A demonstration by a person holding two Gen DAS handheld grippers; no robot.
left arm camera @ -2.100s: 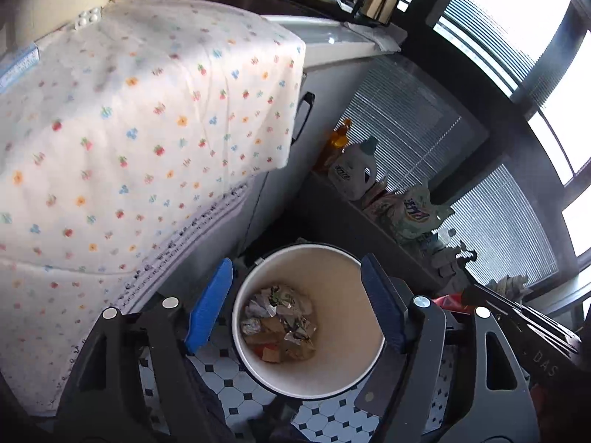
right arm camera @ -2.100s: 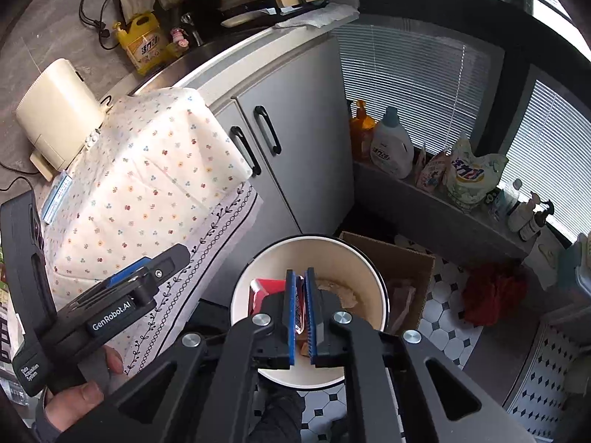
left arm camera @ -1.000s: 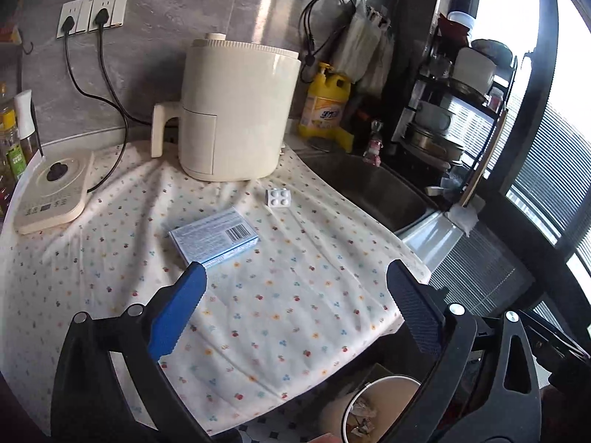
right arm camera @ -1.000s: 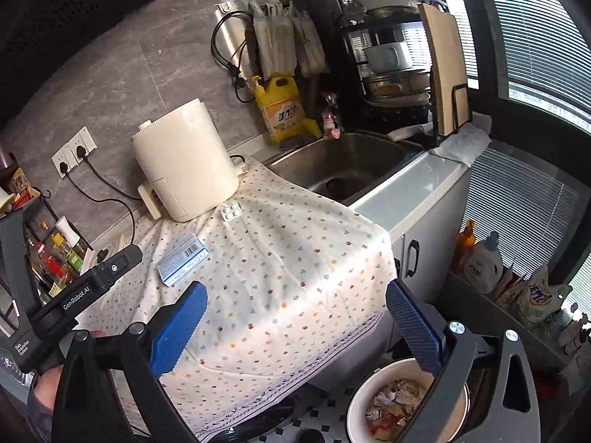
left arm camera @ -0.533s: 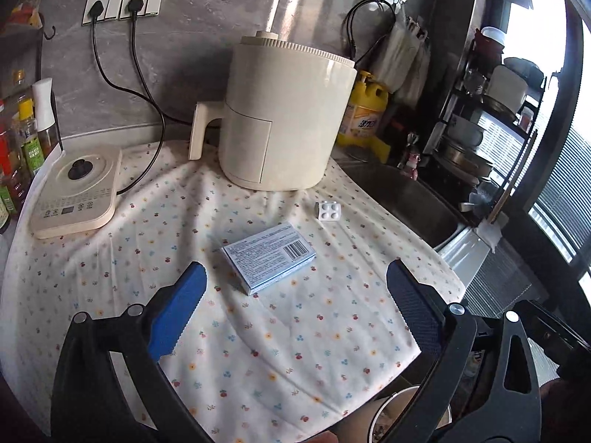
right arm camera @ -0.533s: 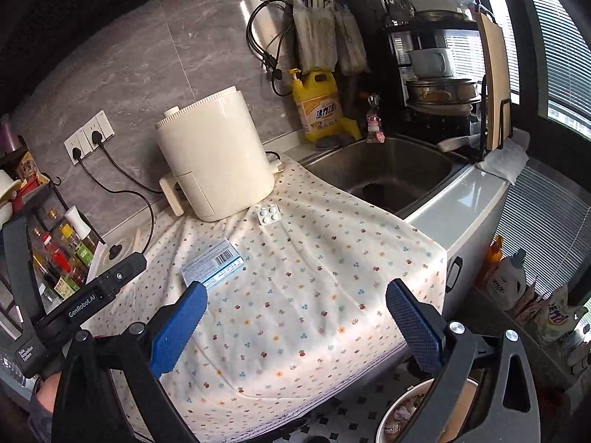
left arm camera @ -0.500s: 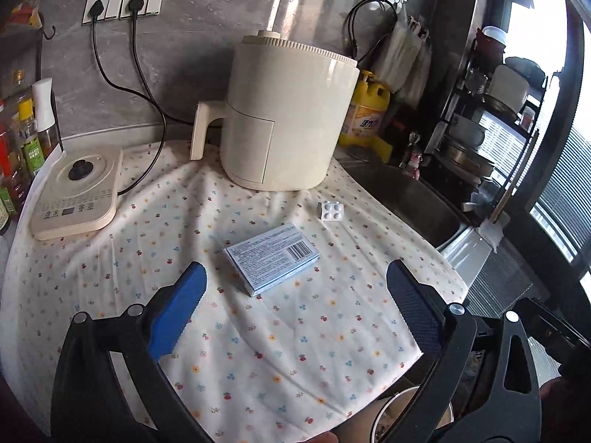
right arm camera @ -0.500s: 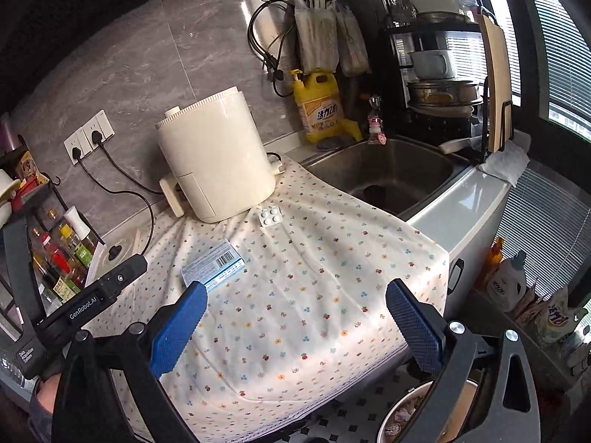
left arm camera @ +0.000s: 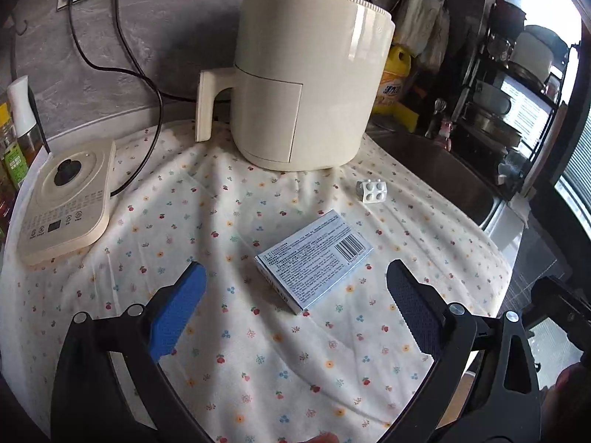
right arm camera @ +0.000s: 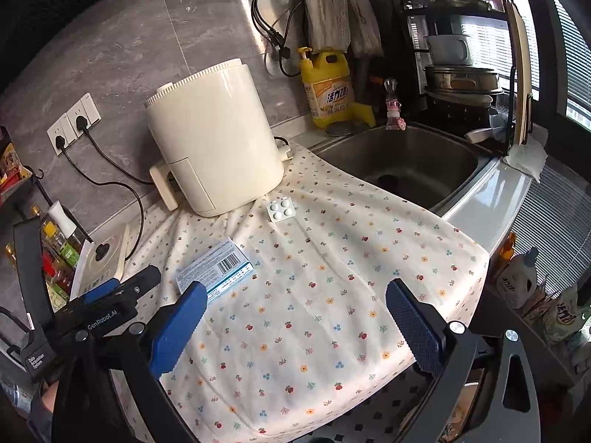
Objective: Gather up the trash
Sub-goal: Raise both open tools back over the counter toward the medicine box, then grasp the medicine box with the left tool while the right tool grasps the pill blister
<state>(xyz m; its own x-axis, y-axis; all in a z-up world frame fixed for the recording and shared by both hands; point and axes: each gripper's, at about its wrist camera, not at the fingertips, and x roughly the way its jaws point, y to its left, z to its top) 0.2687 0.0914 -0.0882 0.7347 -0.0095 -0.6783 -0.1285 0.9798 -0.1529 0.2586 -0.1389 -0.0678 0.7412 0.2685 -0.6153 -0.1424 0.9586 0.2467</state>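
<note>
Lying flat on the worktop, a thin cotton cloth [left arm camera: 258, 350] printed with small flowers is seen, creased in soft folds. At far left a flat cream cooker [left arm camera: 64, 203] with rounded corners is set on it. The left tongs [left arm camera: 295, 306] are held level above the cloth, spread wide and empty, their ribbed blue pads [left arm camera: 177, 310] framing a pale blue cardboard box [left arm camera: 314, 258] that lies flat with barcode up. Behind it a glossy cream fryer [left arm camera: 306, 77], cylindrical, is stood upright. Just beside its base, right of the box, a small square foil blister [left arm camera: 372, 190] with four white pills is laid. In the right view the right tongs [right arm camera: 295, 317] are likewise released and empty over the cloth's front, the box [right arm camera: 214, 271] near their left pad. At right a steel sink [right arm camera: 417, 162] is sunk in.
</note>
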